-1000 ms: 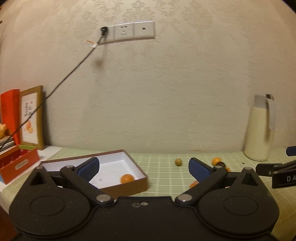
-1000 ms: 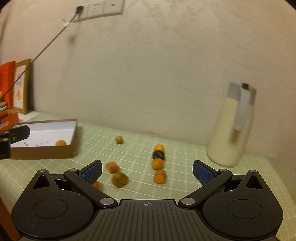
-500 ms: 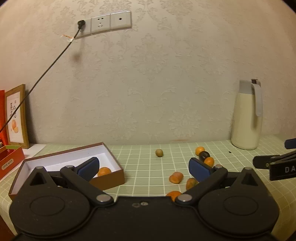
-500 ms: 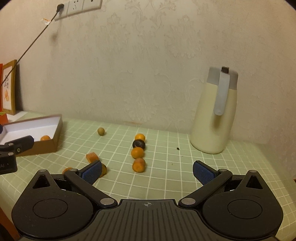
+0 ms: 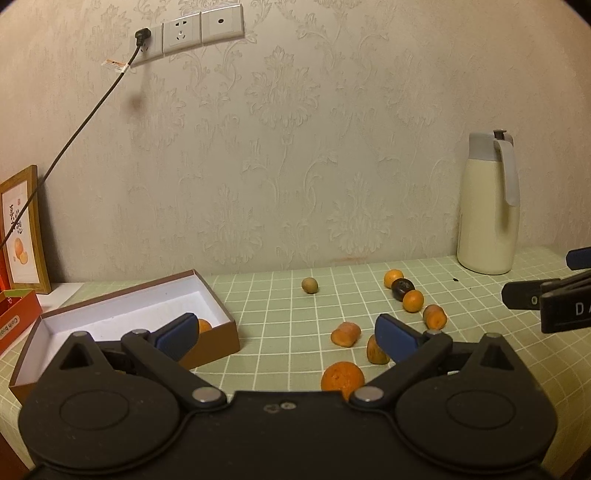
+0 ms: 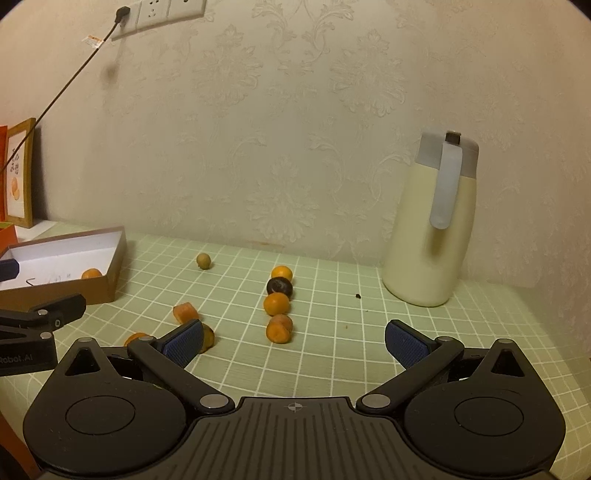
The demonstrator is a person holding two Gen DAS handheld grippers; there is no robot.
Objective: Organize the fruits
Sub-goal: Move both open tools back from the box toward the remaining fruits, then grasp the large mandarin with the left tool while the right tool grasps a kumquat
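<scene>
Both grippers hover over the counter (image 6: 332,354), jaws wide apart and empty: the left gripper (image 5: 284,334) low in its frame, the right gripper (image 6: 294,341) likewise. Fruits lie scattered mid-frame, a dark plum (image 6: 279,286) lined up between oranges. One orange (image 6: 91,273) sits in the box (image 6: 110,280) at left, a jug (image 6: 430,225) right.

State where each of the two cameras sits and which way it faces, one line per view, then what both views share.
Left wrist: rides the left gripper, low over the table, facing the wall; its open blue-padded fingers frame the brown box; the right gripper juts in at the right edge.
Right wrist: rides the right gripper, facing the wall and thermos jug; fingers open; the left gripper shows at the left.
Shared: box, scattered fruits, dark fruit, jug, wall socket.
</scene>
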